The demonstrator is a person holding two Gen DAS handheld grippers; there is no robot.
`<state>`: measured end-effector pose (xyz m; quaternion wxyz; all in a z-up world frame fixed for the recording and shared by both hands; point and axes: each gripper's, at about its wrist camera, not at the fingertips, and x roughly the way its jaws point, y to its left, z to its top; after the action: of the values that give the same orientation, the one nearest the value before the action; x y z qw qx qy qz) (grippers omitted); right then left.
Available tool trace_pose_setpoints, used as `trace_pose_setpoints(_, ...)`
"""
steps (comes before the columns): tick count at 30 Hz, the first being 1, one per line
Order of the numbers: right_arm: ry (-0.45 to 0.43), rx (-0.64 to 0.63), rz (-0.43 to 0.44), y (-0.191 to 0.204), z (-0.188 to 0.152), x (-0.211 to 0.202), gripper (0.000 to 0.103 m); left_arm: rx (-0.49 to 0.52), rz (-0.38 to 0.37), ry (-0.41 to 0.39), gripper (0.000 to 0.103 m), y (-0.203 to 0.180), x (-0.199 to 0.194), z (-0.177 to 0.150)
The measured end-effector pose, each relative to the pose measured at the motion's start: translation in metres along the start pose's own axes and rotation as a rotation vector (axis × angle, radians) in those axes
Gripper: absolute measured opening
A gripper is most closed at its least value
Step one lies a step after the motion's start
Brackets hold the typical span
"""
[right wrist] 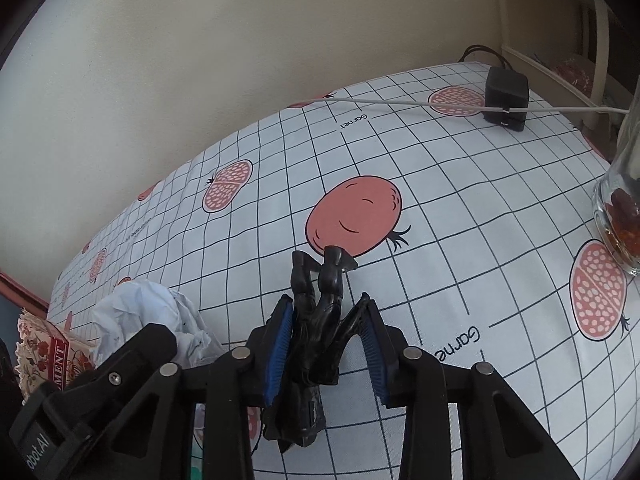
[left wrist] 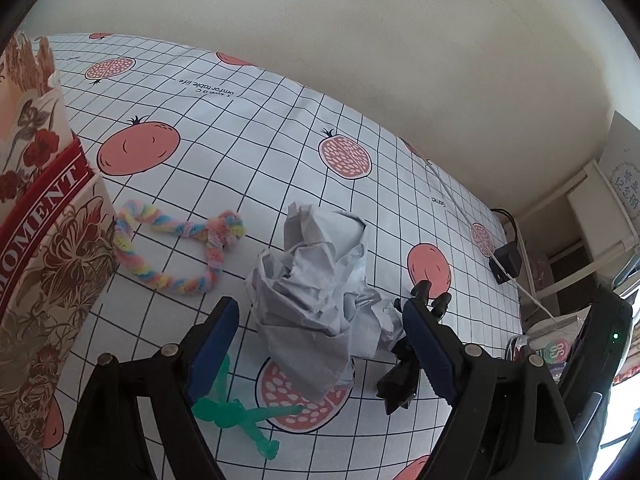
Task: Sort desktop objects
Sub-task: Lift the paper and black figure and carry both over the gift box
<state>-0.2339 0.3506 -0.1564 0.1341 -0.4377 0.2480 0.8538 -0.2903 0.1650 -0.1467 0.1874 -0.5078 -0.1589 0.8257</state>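
A crumpled grey-white paper wad (left wrist: 316, 296) lies on the pomegranate-print tablecloth (left wrist: 248, 128), between the fingers of my open left gripper (left wrist: 320, 320). A green toy figure (left wrist: 240, 412) lies under the left finger. A black toy figure (right wrist: 316, 332) lies between the blue pads of my right gripper (right wrist: 326, 320), which is open around it; the left pad touches it, the right stands apart. The figure also shows in the left wrist view (left wrist: 400, 372). A rainbow twisted pipe-cleaner loop (left wrist: 180, 248) lies left of the paper. The paper shows in the right wrist view (right wrist: 152, 320).
A flower-print paper bag (left wrist: 44, 240) stands at the left. A black adapter (right wrist: 506, 96) with a white cable (right wrist: 400, 102) sits near the table's far right. A glass jar (right wrist: 620, 216) stands at the right. The wall is behind the table.
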Motion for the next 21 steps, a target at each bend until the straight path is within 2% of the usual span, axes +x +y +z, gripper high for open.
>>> trace_pose_setpoints(4,0.013,0.006,0.013,-0.002,0.0,0.0,0.032,0.014,0.0,0.001,0.064,-0.001,0.0,0.001)
trace_pose_setpoints(8,0.032,0.024,0.038,-0.003,-0.002,0.0,0.025,0.019,0.001,0.002,0.06,-0.002,-0.003,0.001)
trace_pose_setpoints(13,0.05,0.067,0.046,-0.008,-0.002,-0.004,0.025,0.014,0.012,0.006,0.057,0.001,-0.007,0.001)
trace_pose_setpoints(17,0.03,0.108,0.071,-0.011,0.002,-0.02,0.025,0.023,0.044,0.007,0.057,0.005,-0.016,0.003)
trace_pose_setpoints(21,-0.013,0.112,0.088,-0.005,0.007,-0.046,0.025,0.018,0.043,-0.015,0.057,0.01,-0.034,0.007)
